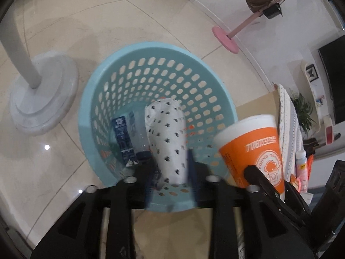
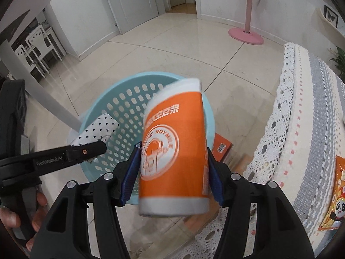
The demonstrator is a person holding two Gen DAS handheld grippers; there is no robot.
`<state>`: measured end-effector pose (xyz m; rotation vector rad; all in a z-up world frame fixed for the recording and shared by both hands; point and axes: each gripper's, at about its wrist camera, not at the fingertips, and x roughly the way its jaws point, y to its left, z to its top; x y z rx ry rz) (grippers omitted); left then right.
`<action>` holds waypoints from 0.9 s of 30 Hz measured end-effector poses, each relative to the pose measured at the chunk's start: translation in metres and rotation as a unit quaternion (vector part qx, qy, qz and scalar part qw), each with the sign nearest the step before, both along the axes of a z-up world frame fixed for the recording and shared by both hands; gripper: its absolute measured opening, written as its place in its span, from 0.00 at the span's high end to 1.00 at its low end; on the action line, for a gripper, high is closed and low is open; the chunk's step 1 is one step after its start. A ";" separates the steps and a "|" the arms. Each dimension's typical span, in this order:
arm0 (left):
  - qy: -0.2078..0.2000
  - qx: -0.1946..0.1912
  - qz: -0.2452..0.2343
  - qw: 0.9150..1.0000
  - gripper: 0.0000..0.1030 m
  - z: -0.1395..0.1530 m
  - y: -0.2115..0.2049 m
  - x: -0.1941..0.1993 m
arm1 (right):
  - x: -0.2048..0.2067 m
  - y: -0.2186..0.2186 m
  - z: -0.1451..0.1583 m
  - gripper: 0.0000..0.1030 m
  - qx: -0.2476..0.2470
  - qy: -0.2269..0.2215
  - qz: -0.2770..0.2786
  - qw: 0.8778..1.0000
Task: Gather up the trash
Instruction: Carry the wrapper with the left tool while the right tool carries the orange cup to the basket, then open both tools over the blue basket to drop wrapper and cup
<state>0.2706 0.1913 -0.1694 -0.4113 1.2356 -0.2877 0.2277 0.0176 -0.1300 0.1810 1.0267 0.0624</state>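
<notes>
The R gripper holds the orange cup by its sides over the blue bin, the L gripper is open w/ nothing, & the cup looks light & easy to squash.

My left wrist camera looks steeply down along its fingers, close over the blue basket on the tiled floor. My right wrist camera faces down the same way from the basket's other side, nearer the lace-covered table. Both views share the basket, the orange cup and the pink stand.
</notes>
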 end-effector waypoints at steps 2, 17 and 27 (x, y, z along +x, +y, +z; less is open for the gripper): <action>-0.009 -0.006 0.007 1.000 0.49 0.006 0.002 -0.001 | -0.002 -0.003 0.003 0.45 0.012 -0.004 -0.001 1.000; -0.129 -0.076 0.007 0.989 0.40 0.088 -0.019 -0.035 | -0.055 -0.055 0.050 0.41 0.023 -0.066 -0.029 0.997; -0.231 -0.097 -0.062 0.966 0.40 0.147 -0.096 -0.082 | -0.143 -0.140 0.122 0.41 -0.001 -0.165 -0.094 0.982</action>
